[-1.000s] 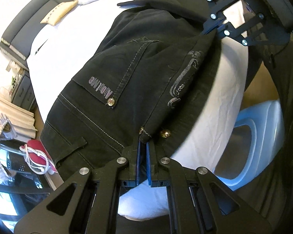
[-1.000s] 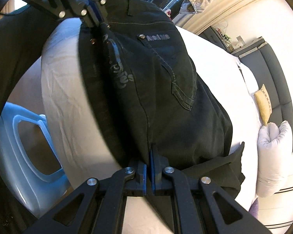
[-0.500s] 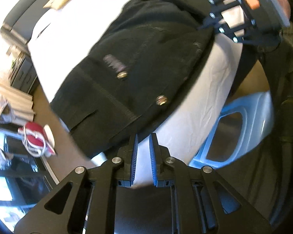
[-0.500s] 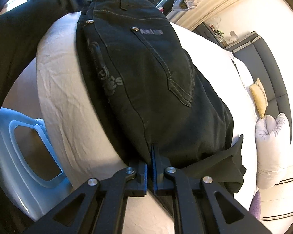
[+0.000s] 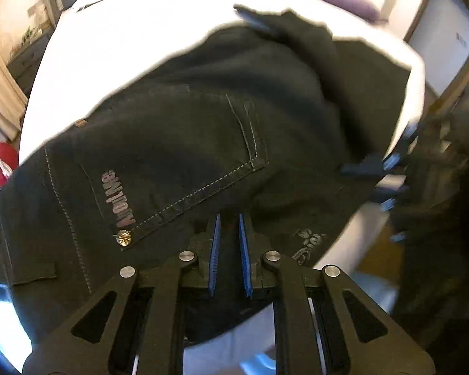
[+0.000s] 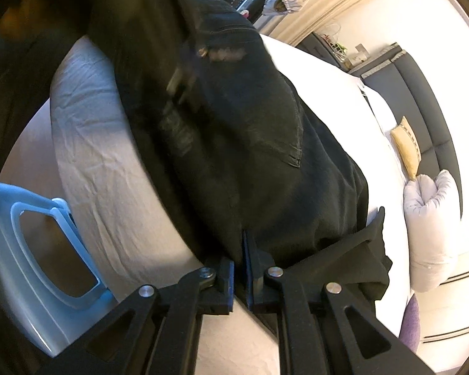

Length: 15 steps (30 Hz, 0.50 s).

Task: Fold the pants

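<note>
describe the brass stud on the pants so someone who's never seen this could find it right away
Start at the white bed, where the black pants lie spread out. On them find the back pocket outlined in pale stitching, with silver lettering along one edge. The stud sits at that pocket's corner just past the lettering, a small round shiny gold dot, unlike the duller stud farther off.

Black denim pants lie folded lengthwise on the white bed, back pocket up. Pale stitching, brass rivet, grey logo on the pocket, printed motif near the edge. One leg end sticks out crumpled.
</note>
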Each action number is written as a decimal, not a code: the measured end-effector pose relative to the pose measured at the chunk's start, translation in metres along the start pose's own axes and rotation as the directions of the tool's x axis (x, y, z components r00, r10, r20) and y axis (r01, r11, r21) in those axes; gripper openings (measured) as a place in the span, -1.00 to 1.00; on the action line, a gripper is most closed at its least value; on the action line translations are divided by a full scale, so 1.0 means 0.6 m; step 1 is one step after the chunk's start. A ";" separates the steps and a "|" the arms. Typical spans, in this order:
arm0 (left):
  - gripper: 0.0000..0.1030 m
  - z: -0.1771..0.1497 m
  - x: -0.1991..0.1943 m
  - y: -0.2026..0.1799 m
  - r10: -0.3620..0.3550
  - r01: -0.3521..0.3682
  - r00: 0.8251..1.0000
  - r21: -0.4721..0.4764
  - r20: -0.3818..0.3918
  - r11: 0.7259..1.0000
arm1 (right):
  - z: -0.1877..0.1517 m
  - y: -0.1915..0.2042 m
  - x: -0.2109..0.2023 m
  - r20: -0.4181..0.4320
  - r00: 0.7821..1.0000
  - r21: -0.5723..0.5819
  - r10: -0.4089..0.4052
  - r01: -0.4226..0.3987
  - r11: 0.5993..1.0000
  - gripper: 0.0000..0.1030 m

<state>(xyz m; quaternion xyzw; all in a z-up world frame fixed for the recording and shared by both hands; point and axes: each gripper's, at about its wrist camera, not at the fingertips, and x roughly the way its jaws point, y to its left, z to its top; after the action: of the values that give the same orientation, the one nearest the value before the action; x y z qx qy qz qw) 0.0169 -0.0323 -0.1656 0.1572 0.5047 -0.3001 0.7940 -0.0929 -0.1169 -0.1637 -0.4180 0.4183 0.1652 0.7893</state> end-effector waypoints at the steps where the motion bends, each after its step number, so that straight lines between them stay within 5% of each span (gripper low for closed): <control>1: -0.78 -0.002 -0.003 -0.003 0.007 -0.007 1.000 -0.001 0.013 1.000 | -0.002 0.001 -0.001 0.007 1.000 0.007 -0.006 0.006 1.000 -0.80; 11: -0.77 0.044 -0.040 -0.032 0.003 -0.003 1.000 0.014 0.027 1.000 | -0.011 -0.002 -0.004 0.045 0.998 0.068 -0.044 0.041 0.997 -0.76; 13: -0.78 0.037 0.006 -0.032 0.017 -0.017 0.999 0.007 -0.032 1.000 | -0.015 -0.008 -0.008 0.041 0.997 0.087 -0.063 0.059 0.994 -0.50; 15: -0.78 0.031 0.007 -0.029 0.012 -0.011 1.000 -0.035 0.011 0.999 | -0.030 -0.028 -0.028 0.060 0.994 0.155 -0.092 0.082 0.984 0.14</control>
<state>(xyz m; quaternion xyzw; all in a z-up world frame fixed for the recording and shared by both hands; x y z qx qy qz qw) 0.0204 -0.0574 -0.1603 0.1443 0.5045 -0.2876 0.8013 -0.1021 -0.1396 -0.1468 -0.3686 0.3844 0.1119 0.8389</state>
